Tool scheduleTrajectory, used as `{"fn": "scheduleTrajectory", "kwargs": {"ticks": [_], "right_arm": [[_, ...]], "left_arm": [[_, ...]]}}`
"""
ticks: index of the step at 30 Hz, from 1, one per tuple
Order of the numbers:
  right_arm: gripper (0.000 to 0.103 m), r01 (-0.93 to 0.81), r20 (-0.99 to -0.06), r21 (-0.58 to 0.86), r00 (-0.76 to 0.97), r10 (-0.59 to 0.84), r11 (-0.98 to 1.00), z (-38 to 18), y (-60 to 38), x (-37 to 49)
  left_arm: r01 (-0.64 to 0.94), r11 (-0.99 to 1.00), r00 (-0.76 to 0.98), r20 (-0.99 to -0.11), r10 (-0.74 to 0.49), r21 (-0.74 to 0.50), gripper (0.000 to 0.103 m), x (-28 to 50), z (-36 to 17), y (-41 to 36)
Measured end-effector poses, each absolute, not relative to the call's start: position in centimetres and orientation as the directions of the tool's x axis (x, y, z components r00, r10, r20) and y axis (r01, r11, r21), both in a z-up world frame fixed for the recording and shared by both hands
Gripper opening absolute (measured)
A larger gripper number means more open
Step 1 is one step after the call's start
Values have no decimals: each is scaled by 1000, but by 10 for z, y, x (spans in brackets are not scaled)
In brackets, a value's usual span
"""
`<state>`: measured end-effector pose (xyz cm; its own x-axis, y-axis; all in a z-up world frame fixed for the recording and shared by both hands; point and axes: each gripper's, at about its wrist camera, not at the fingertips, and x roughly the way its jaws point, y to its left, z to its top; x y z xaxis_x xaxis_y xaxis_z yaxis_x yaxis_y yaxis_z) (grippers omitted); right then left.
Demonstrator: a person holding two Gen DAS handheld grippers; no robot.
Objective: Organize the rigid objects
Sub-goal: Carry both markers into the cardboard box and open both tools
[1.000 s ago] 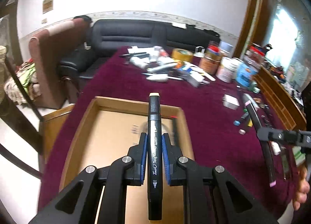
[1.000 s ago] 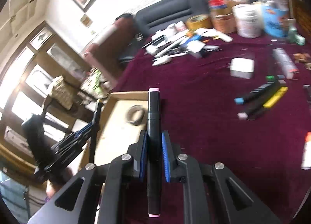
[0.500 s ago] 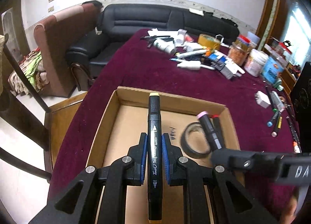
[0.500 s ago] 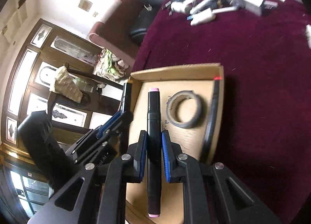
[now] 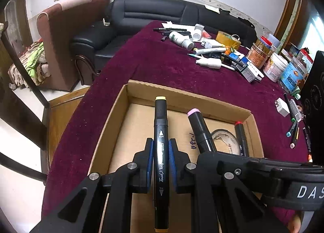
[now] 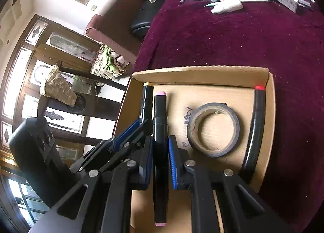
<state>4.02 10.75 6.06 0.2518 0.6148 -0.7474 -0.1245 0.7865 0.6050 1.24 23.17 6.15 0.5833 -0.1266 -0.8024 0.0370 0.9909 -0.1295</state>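
- Yellow-capped black marker [image 5: 161,152] clamped between the blue pads of the left gripper [image 5: 161,153], held lengthwise along the fingers, tip pointing over the left part of the cardboard box [image 5: 119,111].
- Pink-capped black marker [image 6: 160,131] clamped in the right gripper [image 6: 160,152], likewise lengthwise, suspended over the box interior just beside the yellow-capped one.
- Both grippers closed tight on their markers, side by side above the box; contact between markers and box floor not determinable.
- Inside the box: roll of grey tape [image 6: 213,129] lying flat near the middle; red-capped black marker [image 6: 255,127] lying along the right wall.
- Handwritten marks on the box floor beside the tape, illegible.
- Box seated on a maroon tablecloth [image 5: 162,65], near the table's edge.
- Farther across the cloth, well apart from the box: loose clutter of pens, white tubes, small cartons [image 5: 250,71], a yellow tape roll [image 5: 227,39] and several jars [image 5: 260,54].
- Beyond the table: black sofa [image 5: 154,14] and brown armchair [image 5: 62,36].
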Motion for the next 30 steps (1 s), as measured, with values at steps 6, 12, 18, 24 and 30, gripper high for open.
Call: {"fn": "scheduleTrajectory", "kwargs": {"ticks": [6, 12, 18, 24, 30], "right_arm": [[15, -123, -770, 575, 252, 586, 809, 56, 118, 47], [15, -121, -786, 550, 258, 561, 827, 54, 122, 50], [15, -109, -791, 545, 262, 553, 831, 52, 123, 53], [15, -107, -793, 541, 264, 549, 834, 50, 121, 53], [15, -116, -804, 516, 277, 527, 848, 50, 125, 54]], "left_arm": [[15, 993, 584, -805, -105, -118, 15, 17, 58, 235], [15, 994, 591, -801, -96, -107, 15, 17, 57, 236], [18, 994, 601, -793, -99, -111, 15, 14, 60, 237], [8, 994, 612, -786, -90, -108, 15, 11, 63, 239], [-29, 996, 634, -772, -49, -87, 34, 6, 71, 244]]}}
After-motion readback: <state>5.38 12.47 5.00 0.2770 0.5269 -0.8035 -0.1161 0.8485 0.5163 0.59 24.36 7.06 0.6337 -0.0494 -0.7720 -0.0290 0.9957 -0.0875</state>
